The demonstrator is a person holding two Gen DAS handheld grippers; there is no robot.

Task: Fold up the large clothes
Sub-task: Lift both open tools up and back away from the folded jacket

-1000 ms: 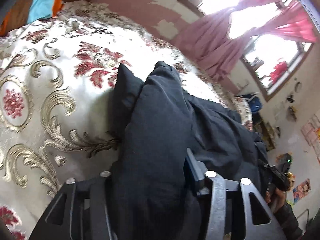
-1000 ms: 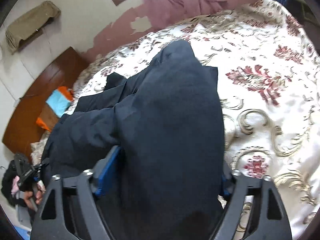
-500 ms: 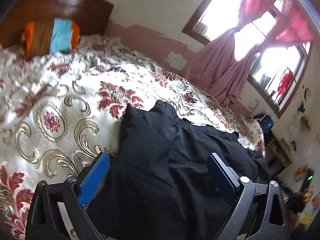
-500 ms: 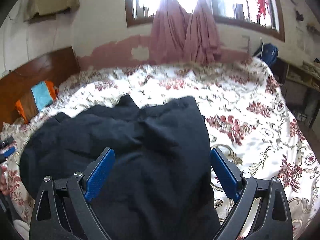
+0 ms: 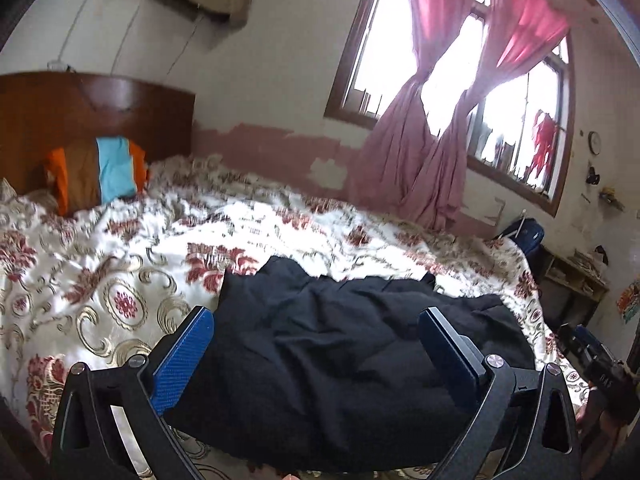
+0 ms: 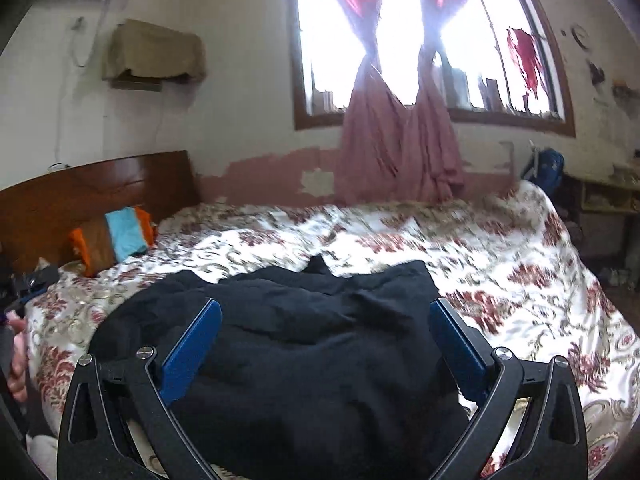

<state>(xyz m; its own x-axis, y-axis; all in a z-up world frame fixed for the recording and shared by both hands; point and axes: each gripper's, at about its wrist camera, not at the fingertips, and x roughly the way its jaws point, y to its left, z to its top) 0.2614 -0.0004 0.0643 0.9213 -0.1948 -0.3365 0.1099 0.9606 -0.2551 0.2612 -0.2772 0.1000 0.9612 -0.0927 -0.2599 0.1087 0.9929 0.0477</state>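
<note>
A large black garment point(image 5: 340, 344) lies folded in a rumpled heap on the near side of a bed with a white, red and gold floral cover point(image 5: 120, 280). It also shows in the right wrist view point(image 6: 304, 340). My left gripper point(image 5: 316, 320) is open, with its blue pads wide apart, raised just above the garment's near part and holding nothing. My right gripper point(image 6: 324, 312) is open the same way above the garment. The garment's near edge is hidden behind the gripper frames.
A wooden headboard point(image 5: 80, 116) with an orange, brown and blue pillow point(image 5: 96, 172) stands at the left. A window with pink curtains point(image 6: 400, 120) is behind the bed. A blue bag point(image 6: 548, 168) and low shelves point(image 5: 576, 280) stand at the right.
Both grippers were shut on the black garment a second ago, then opened and let it drop on the bed. Both have since lifted and pulled back.
</note>
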